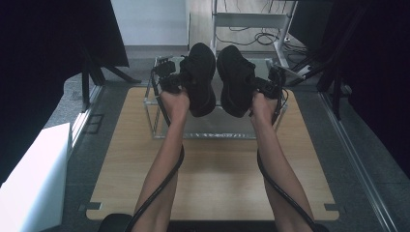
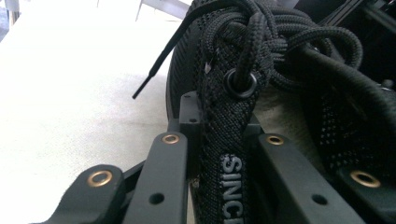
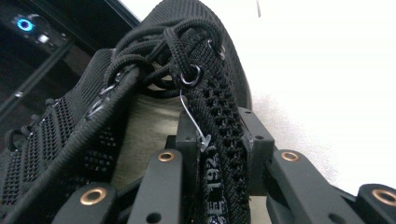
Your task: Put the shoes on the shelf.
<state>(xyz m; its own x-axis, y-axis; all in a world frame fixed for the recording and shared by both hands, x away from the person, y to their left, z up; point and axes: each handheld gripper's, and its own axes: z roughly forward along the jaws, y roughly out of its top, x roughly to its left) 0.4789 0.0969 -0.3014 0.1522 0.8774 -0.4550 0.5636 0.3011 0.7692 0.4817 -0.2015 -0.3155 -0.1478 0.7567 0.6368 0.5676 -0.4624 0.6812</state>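
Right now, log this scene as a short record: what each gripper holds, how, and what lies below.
left gripper: shut on left shoe, jaws pinching the collar edge beside the top eyelet
left shoe: black knit lace-up sneaker, held in the air, laces tied
right gripper: shut on right shoe, jaws clamping the collar edge near the top eyelet
right shoe: black knit sneaker, held in the air beside the other
rack: clear frame under and behind the shoes
table: light wood top bearing the rack

Wooden table, grey floor
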